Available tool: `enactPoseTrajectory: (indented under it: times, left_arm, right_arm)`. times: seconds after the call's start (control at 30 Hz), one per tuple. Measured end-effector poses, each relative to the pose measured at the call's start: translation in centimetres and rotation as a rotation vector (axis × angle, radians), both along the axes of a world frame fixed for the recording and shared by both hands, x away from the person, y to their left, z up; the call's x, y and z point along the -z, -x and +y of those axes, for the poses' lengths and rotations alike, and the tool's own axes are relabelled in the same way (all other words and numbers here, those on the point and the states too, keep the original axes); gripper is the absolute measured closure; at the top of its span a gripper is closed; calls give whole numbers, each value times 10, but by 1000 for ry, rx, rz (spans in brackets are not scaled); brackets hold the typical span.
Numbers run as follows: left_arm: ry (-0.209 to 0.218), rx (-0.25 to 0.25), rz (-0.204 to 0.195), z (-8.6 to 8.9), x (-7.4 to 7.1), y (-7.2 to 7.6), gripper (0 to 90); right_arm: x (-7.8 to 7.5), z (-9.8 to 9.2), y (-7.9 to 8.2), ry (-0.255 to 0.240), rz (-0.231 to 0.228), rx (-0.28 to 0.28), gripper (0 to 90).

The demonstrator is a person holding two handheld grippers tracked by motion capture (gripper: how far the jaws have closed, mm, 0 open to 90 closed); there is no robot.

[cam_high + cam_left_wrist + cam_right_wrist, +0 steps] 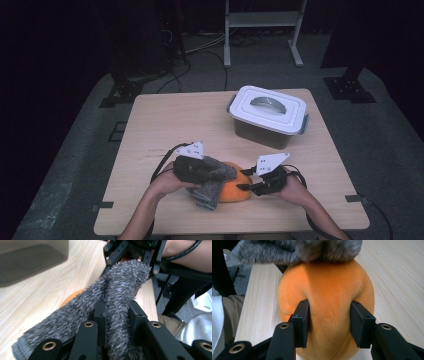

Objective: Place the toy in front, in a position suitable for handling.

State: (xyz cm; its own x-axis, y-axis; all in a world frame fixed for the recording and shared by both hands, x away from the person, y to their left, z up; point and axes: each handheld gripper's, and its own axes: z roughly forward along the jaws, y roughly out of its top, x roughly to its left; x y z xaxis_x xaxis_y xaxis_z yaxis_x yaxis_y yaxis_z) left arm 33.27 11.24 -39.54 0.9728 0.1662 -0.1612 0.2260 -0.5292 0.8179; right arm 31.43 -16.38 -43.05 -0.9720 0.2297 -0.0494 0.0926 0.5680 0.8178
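Orange soft toy near the front edge of the table, lying on the wood between the two hands. Pinched at one end by the right gripper, both pads pressed into the plush so the fabric dents around them; clenched on it, then, not merely straddling. Draped over the far end, a grey cloth, shaggy, bunched into a fold. Clamped hard in the left gripper, jaws nearly together with the pile squeezed between them, the loose end hanging past toward the right gripper. From the high view, cloth over the left part of the toy, left gripper just above it, right gripper at the toy's right side.

Farther back, well apart, a lidded box with a grey handle and side clips, closed.

Step in hand, by the look of it: wiping the toy with the cloth while the other side steadies it. Possibly wrapping instead; hard to tell from the fold alone. Next move calls for a firm hold on the right, and a drag of the cloth across the plush without letting it snag or slip free.
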Motion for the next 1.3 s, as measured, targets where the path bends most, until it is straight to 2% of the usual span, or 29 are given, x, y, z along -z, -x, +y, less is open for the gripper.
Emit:
enactPoseTrajectory:
  times: [0.07, 0.23, 0.3, 0.43, 0.57, 0.67, 0.8, 0.93, 1.03, 1.3]
  left_arm:
    - [-25, 0, -4, 1, 3, 2, 725]
    - [-23, -10, 25, 11, 11, 5, 728]
    - [-11, -12, 36, 16, 15, 7, 730]
    - [11, -18, 61, 24, 21, 10, 730]
    - [12, -18, 65, 26, 21, 10, 729]
    - [14, -11, 52, 21, 16, 10, 728]
    - [43, 19, 32, 14, 7, 8, 726]
    - [40, 14, 36, 13, 8, 7, 726]
    - [40, 4, 41, 20, 10, 7, 726]
    - [-2, -49, 49, 40, 18, 8, 723]
  right_arm:
    - [0, -1, -1, -6, 5, -3, 511]
    - [-3, 1, -1, -25, 51, -5, 384]
    - [-4, 1, 0, -27, 49, -6, 357]
    - [-5, -2, 3, -11, 52, 0, 336]
    - [-2, 0, 2, -23, 79, -5, 337]
    - [1, 4, 1, -22, 82, 14, 404]
    - [-1, 4, 1, -1, 19, 49, 534]
    - [0, 2, -2, -9, 29, 45, 587]
    - [1, 0, -3, -27, 54, 43, 600]
    - [3, -1, -5, -34, 70, 41, 592]
